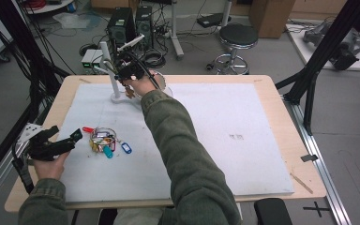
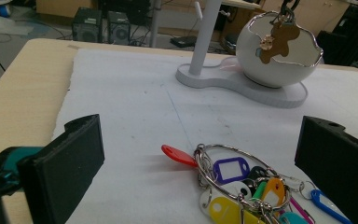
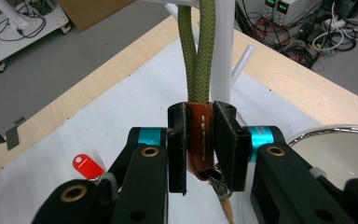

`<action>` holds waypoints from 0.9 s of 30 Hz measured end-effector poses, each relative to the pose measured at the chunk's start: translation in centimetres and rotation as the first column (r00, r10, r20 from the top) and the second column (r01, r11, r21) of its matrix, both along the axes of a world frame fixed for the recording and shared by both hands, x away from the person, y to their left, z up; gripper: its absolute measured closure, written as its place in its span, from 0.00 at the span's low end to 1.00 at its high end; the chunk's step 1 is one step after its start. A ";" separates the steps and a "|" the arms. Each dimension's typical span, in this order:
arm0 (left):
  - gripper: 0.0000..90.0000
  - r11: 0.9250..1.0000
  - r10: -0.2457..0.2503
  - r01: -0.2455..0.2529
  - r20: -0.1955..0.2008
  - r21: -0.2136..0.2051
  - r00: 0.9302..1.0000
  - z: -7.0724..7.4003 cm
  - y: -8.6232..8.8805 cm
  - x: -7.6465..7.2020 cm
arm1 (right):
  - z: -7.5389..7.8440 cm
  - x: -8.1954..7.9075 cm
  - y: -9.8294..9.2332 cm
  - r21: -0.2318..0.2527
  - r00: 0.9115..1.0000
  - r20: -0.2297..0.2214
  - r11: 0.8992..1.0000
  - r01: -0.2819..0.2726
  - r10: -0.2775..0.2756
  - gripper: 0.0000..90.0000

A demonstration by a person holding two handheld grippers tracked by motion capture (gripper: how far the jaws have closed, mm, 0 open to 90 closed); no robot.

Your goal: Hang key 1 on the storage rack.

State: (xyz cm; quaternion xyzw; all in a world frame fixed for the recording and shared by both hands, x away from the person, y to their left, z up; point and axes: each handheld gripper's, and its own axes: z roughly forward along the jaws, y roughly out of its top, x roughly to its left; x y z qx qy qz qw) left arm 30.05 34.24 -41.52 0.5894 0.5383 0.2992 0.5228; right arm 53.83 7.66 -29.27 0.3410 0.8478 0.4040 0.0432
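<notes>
Right hand-held gripper: jaws clamped tight on the brown leather tab with white stitching; an olive-green woven cord loop rises from the tab beside the white post.
Held piece, from the left gripper view: a brown bear-shaped leather charm hangs against the front of the bowl, at its jagged rim.
Right hand-held gripper, high view: at the far left part of the mat, over the stand, the sleeved forearm reaching across the mat's middle.
Left hand-held gripper: jaws wide apart with nothing between the pads; in the high view it is just left of the key bunch, near the counter's left edge.
White stand with upright post and flat base: close to the mat's far edge; its base also carries the white cracked-egg ceramic bowl with silver rim.
Bunch of coloured plastic key tags on metal rings: lies on the mat between the open jaws, a red tag sticking out leftward.
White mat on the wooden counter: bare wood strip shows on all sides.
Open room: the mat's right half and near centre are bare; the left side is crowded by stand, key bunch and both hands.
</notes>
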 end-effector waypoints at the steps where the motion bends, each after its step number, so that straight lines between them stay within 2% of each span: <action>1: 0.02 1.000 0.002 -0.002 -0.001 -0.002 1.000 0.0 0.0 0.0 | -0.1 0.0 0.0 0.000 1.000 -0.002 1.000 0.003 -0.003 0.82; 2: 0.02 1.000 0.001 -0.001 -0.001 -0.001 1.000 0.0 0.0 0.0 | -0.1 0.1 0.0 0.007 1.000 -0.001 1.000 0.005 -0.005 0.81; 8: 0.02 1.000 -0.006 0.006 -0.003 0.005 1.000 0.0 -0.1 0.0 | 0.4 -0.3 -0.8 0.019 0.999 0.008 0.998 0.053 -0.053 0.50; 12: 0.02 1.000 -0.005 0.006 -0.005 0.009 1.000 0.0 -0.1 -0.1 | 0.7 -0.5 -2.2 0.045 0.998 0.005 0.997 0.068 -0.068 0.39; 15: 0.02 1.000 -0.006 0.007 -0.005 0.006 1.000 0.0 -0.2 0.0 | 0.9 -0.9 -3.6 0.052 0.997 0.028 0.996 0.071 -0.073 0.31; 16: 0.02 1.000 -0.007 0.007 -0.006 0.007 1.000 0.0 -0.2 0.0 | 1.1 -1.0 -4.0 0.041 0.996 0.031 0.996 0.084 -0.086 0.27; 19: 0.02 1.000 -0.005 0.005 -0.005 0.007 1.000 0.0 -0.2 -0.1 | 1.7 -1.5 -5.0 0.022 0.988 0.083 0.991 0.132 -0.134 0.13; 22: 0.02 1.000 -0.003 0.003 -0.004 0.004 1.000 0.1 -0.2 -0.1 | 2.2 -1.9 -6.1 0.044 0.985 0.068 0.987 0.156 -0.159 0.10; 24: 0.02 1.000 -0.006 0.006 -0.003 0.008 1.000 0.1 -0.2 -0.1 | 2.2 -2.2 -6.7 0.035 0.983 0.059 0.985 0.169 -0.171 0.02; 27: 0.02 1.000 -0.007 0.007 -0.002 0.007 1.000 0.1 -0.2 -0.1 | 1.9 -2.6 -7.7 0.036 0.982 0.049 0.982 0.183 -0.185 0.02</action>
